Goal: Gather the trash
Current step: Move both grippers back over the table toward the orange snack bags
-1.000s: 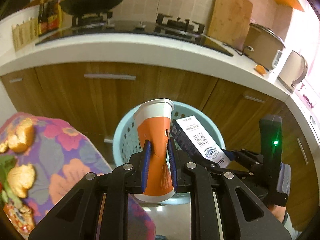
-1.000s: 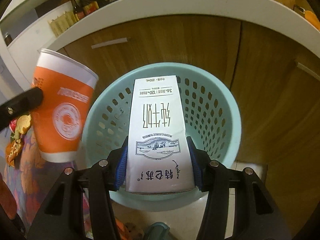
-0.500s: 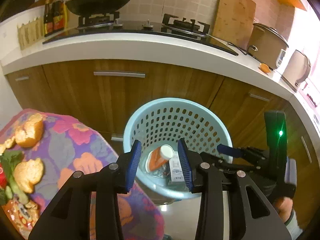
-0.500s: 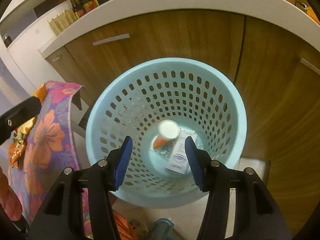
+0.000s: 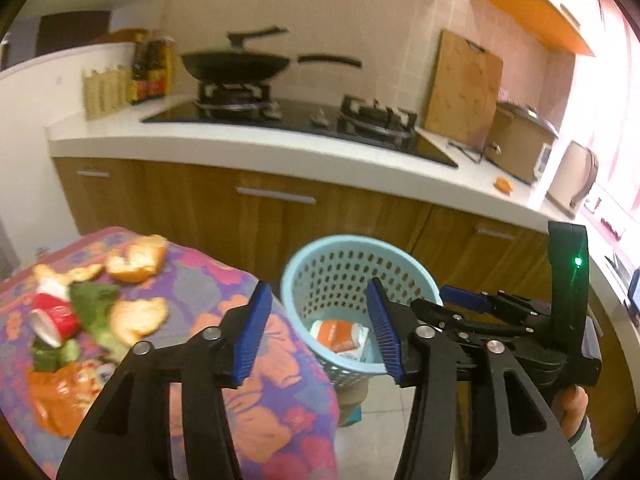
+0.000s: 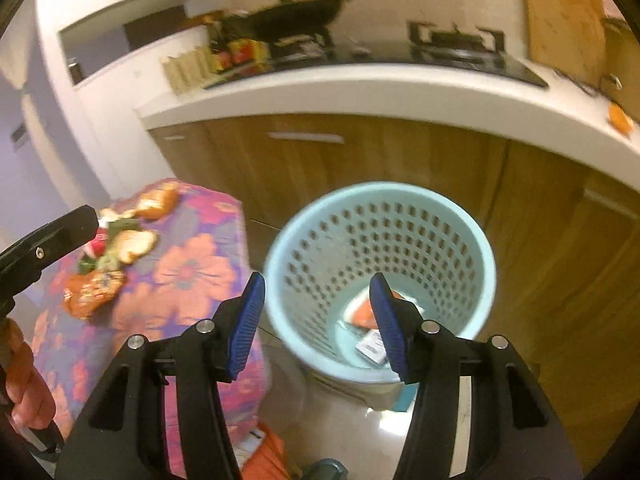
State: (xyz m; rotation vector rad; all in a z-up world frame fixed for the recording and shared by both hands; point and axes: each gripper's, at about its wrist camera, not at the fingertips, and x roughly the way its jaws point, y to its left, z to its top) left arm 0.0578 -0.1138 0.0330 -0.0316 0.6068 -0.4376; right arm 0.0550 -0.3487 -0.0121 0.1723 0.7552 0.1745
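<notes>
A light blue perforated trash basket [image 5: 320, 264] [image 6: 460, 240] stands on the floor before the wooden cabinets. An orange paper cup [image 5: 334, 330] [image 6: 362, 314] and a white carton [image 6: 370, 346] lie at its bottom. My left gripper [image 5: 316, 332] is open and empty, above the table edge beside the basket. My right gripper [image 6: 316, 324] is open and empty, above the basket's near rim; it also shows in the left wrist view [image 5: 500, 316]. On the floral tablecloth [image 5: 208, 292] [image 6: 188, 264] lie orange peels [image 5: 136, 260], green leaves [image 5: 94, 300], a red cup [image 5: 52, 316] and an orange wrapper [image 5: 56, 396].
A white counter [image 5: 280, 144] carries a stove with a black pan [image 5: 236, 64], bottles, a wooden board [image 5: 460, 92] and a rice cooker [image 5: 520, 140]. Wooden cabinet doors [image 6: 360, 160] stand right behind the basket. Tiled floor [image 6: 340, 432] shows below.
Both grippers let go of the cup and the carton, which dropped into the basket. Both grippers then opened wider and pulled back and up from the basket, more of the table coming into view.
</notes>
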